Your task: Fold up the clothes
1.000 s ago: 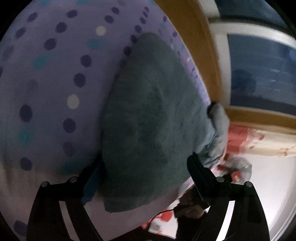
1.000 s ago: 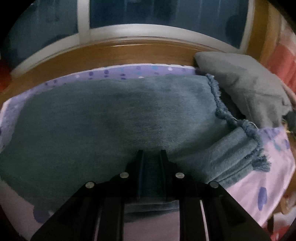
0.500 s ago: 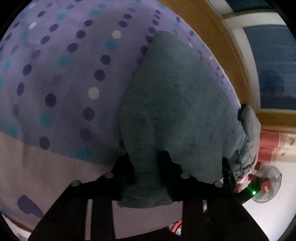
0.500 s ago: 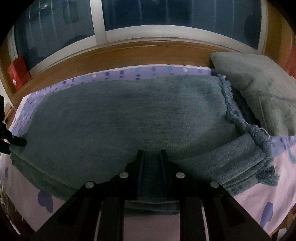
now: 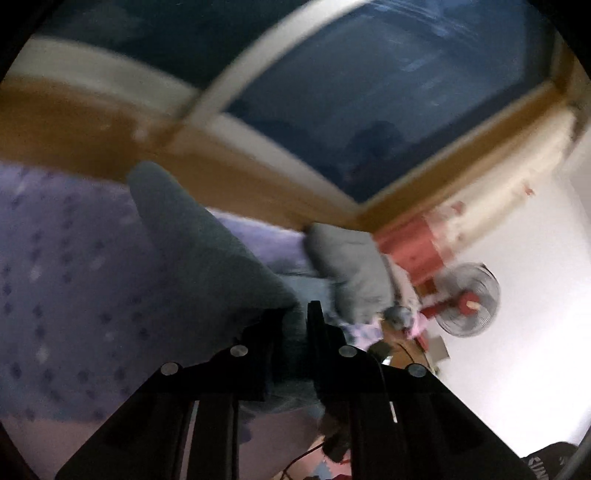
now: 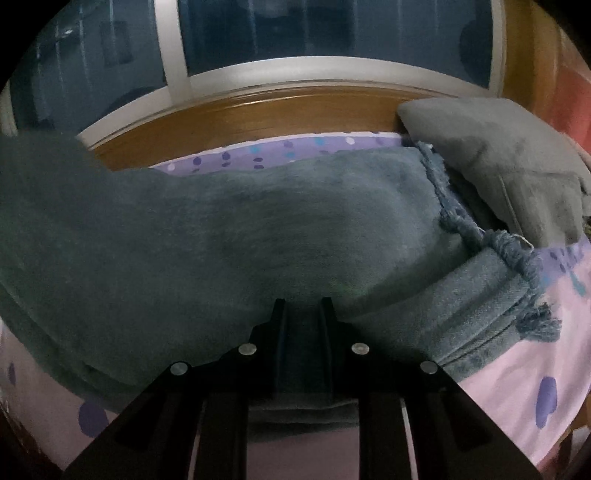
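Jeans (image 6: 258,236) lie across the bed (image 6: 517,373), folded lengthwise, their frayed hems (image 6: 532,295) toward the right end of the sheet. We see the blue denim spread over most of the purple dotted sheet (image 6: 258,155), its far edge running close to the wooden headboard (image 6: 258,110). Our right gripper (image 6: 301,314) is closed narrowly on the near edge of the jeans, the cloth filling the gap between its 2 fingers. Our left gripper (image 5: 295,325) is likewise clamped on denim (image 5: 207,243) at the other end, and there the fabric stands up off the bed in a raised flap; the same lifted flap shows at the left edge of the right wrist view. The left wrist view is blurred. A gray pillow (image 6: 491,158) sits in the bed's far right corner, touching the jeans beside the hems. Beyond the bed stands a window (image 6: 332,33), and a fan (image 5: 469,299) is near the white wall.
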Tool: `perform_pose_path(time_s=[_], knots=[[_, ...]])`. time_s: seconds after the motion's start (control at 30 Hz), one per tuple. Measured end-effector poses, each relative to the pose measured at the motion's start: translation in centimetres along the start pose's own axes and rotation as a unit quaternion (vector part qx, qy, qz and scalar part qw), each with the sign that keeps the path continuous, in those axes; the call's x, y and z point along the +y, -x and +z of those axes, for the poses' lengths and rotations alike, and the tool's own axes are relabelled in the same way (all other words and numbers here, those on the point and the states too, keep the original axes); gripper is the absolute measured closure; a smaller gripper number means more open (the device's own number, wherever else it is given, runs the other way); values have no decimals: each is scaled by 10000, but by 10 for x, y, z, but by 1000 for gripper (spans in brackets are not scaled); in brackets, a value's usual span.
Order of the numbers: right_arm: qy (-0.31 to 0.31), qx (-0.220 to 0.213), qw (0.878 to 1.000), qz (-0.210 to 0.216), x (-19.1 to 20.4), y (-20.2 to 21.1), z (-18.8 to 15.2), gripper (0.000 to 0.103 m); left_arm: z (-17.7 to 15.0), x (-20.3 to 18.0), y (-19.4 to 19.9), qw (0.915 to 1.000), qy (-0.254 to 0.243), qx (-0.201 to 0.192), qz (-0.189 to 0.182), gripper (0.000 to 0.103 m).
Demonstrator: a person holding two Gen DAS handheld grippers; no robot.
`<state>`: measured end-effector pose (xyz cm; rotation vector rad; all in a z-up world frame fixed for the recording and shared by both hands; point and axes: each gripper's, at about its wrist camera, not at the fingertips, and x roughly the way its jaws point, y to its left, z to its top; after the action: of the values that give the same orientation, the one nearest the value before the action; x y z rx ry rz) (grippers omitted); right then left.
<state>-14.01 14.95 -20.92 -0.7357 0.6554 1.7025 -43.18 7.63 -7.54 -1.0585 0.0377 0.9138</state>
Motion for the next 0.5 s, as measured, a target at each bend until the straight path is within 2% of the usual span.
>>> perform_pose_path(time_s=[0.13,0.2,0.3,0.37,0.5], knots=[[-22,103,9999,29,-2,19,1,85,6,-45,-38,9943,-1052,-12,153,89],[-63,-48,9999,124,-10,33,0,82,3,-74,-53,9833,-1679,-162,688,89],[-86,-279,9992,258,-28,45,1,82,3,-109,-79,9740,-1969,-359,1059,90],[-242,-380,9984,347,-52,48,8,82,0,-130,-100,9682,-2134,-316,1270,90],[-422,-386,9962,664,-112,45,20,75,-16,-175,-144,9477,-2745,-178,1621,90]])
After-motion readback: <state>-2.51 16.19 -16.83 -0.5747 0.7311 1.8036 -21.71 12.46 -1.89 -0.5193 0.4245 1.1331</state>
